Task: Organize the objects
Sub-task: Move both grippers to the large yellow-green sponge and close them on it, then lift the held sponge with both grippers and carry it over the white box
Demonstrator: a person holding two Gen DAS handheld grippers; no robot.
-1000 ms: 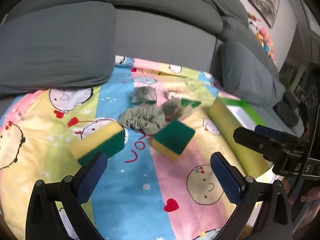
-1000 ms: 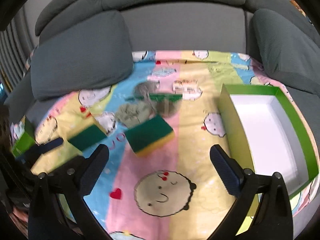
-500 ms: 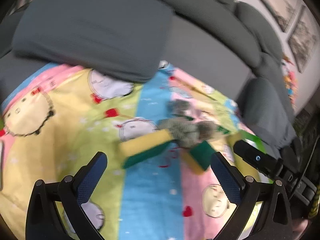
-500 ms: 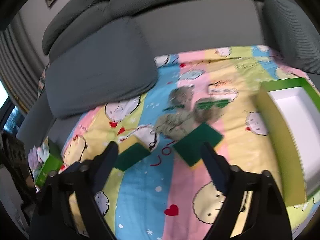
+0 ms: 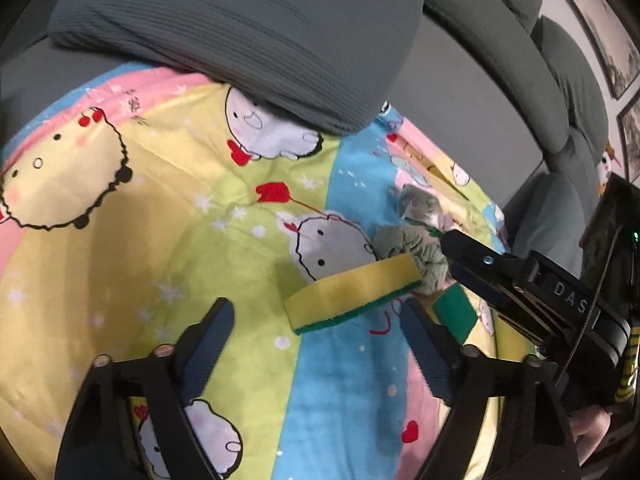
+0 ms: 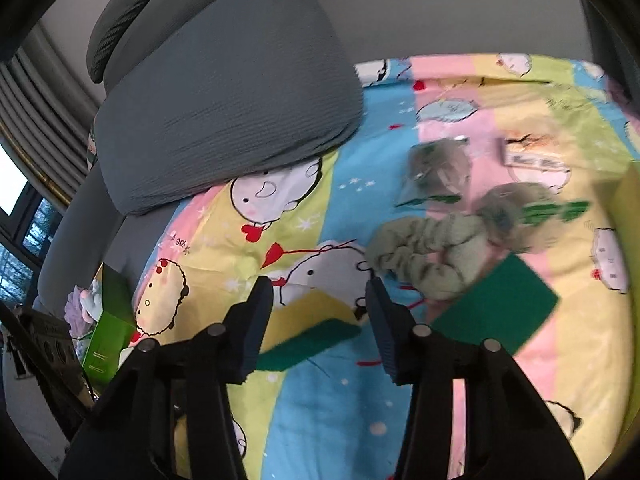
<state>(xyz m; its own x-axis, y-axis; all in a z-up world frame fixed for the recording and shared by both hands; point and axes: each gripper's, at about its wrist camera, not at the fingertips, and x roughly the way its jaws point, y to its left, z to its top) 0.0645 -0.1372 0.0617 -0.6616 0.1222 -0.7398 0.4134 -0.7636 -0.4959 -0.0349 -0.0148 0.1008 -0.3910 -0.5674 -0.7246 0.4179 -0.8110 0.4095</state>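
The grey sofa (image 5: 460, 92) fills the background, and a big grey cushion (image 5: 240, 28) lies on the far edge of the cartoon-print blanket (image 5: 168, 216) spread over the seat. Take that cushion as the landmark. In front of it, toward the cameras, sits a yellow sponge with a green scrub side (image 5: 352, 292), lying flat on the blanket. Just beyond the sponge, to the cushion's right, is a crumpled grey-green cloth (image 6: 424, 252), touching the sponge's far end. A second sponge, green face up (image 6: 496, 304), lies right of the cloth, and two clear packets of something grey (image 6: 440, 168) sit further back, blurred. The left gripper (image 5: 316, 332) hovers short of the yellow sponge, jaws apart and just narrowing, nothing between them. The right gripper (image 6: 320, 312) has its jaws just drawing in on either side of that same sponge; pads not pressing it as far as I can see.
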